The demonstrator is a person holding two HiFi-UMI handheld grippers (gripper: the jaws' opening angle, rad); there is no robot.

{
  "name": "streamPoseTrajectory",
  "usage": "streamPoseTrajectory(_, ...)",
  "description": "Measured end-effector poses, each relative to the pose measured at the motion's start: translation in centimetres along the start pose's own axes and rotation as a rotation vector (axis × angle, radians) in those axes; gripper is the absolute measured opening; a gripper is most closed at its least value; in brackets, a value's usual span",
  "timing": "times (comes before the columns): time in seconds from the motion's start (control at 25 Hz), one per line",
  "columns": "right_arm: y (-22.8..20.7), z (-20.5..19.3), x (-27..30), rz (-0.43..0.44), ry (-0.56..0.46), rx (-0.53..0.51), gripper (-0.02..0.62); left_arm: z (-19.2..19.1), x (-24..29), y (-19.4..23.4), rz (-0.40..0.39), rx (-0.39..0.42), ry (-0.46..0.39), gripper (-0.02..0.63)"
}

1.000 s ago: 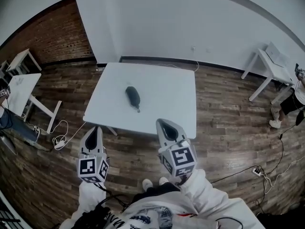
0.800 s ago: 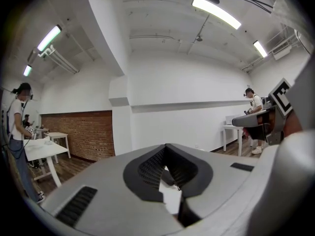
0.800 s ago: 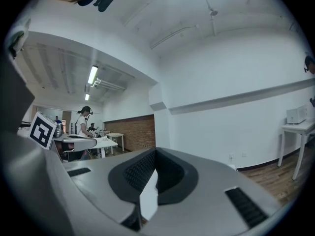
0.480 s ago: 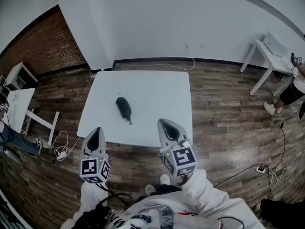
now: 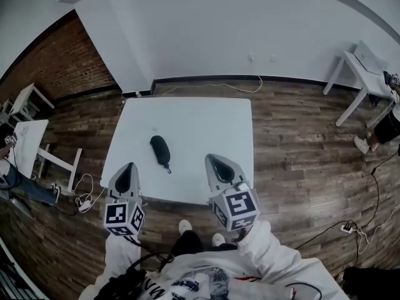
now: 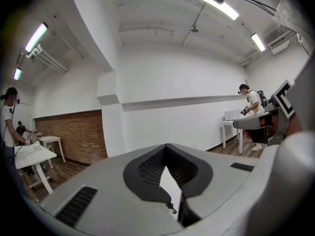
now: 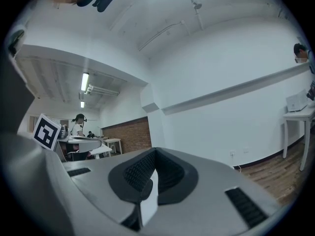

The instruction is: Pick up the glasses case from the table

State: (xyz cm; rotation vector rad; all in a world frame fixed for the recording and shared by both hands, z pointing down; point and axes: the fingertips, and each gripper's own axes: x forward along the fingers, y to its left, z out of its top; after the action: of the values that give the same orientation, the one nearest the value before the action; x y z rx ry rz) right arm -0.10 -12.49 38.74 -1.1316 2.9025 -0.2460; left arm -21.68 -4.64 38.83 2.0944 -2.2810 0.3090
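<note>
The glasses case [image 5: 160, 150] is a dark oblong pouch with a short pull tab. It lies on the left half of the white table [image 5: 212, 124] in the head view. My left gripper [image 5: 129, 166] hangs just short of the table's near left edge, jaws together and empty. My right gripper [image 5: 213, 160] reaches over the near edge, to the right of the case, also closed on nothing. In the left gripper view the left gripper [image 6: 166, 146] fills the lower frame. The right gripper [image 7: 155, 150] does the same in its own view. Neither gripper view shows the case.
Wooden floor surrounds the table, with a cable [image 5: 84, 195] trailing at its left and another [image 5: 347, 227] at the right. Small white tables stand at the far left [image 5: 25, 144] and far right [image 5: 362, 61]. A person [image 5: 384, 127] stands near the right one. White walls lie behind.
The table and case have come closer and lower in the head view. Both grippers have advanced level toward the table's near edge, still closed.
</note>
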Motion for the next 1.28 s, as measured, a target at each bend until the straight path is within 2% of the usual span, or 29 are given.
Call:
streamPoseTrajectory(0.12,-0.5,0.0,1.6,-0.006,-0.001,0.01,0.003,-0.1,1.6,1.3,-0.001,-0.037,0.01,0.026)
streamPoseTrajectory(0.32,-1.0,-0.1,4.7,-0.044,0.0,0.015,0.003,0.0,4.6,2.9,-0.041,-0.006,0.01,0.026)
streamPoseTrajectory(0.48,-0.6,0.4,8.0,-0.087,-0.005,0.008,0.003,0.2,7.4,5.0,-0.089,-0.013,0.004,0.026)
streamPoseTrajectory(0.68,0.4,0.8,11.4,-0.162,-0.002,-0.015,0.003,-0.5,10.2,8.2,-0.156,-0.027,0.006,0.026)
streamPoseTrajectory(0.88,0.3,-0.3,12.4,-0.244,0.026,-0.022,0.003,-2.5,12.3,10.1,-0.215,-0.02,0.028,0.026)
streamPoseTrajectory(1.08,0.3,-1.5,13.7,-0.268,0.059,-0.016,0.003,-4.2,13.6,10.9,-0.238,-0.044,0.066,0.026)
streamPoseTrajectory(1.28,-1.0,-1.9,14.3,-0.284,0.064,0.0,0.003,-5.3,15.0,9.6,-0.298,0.014,0.097,0.026)
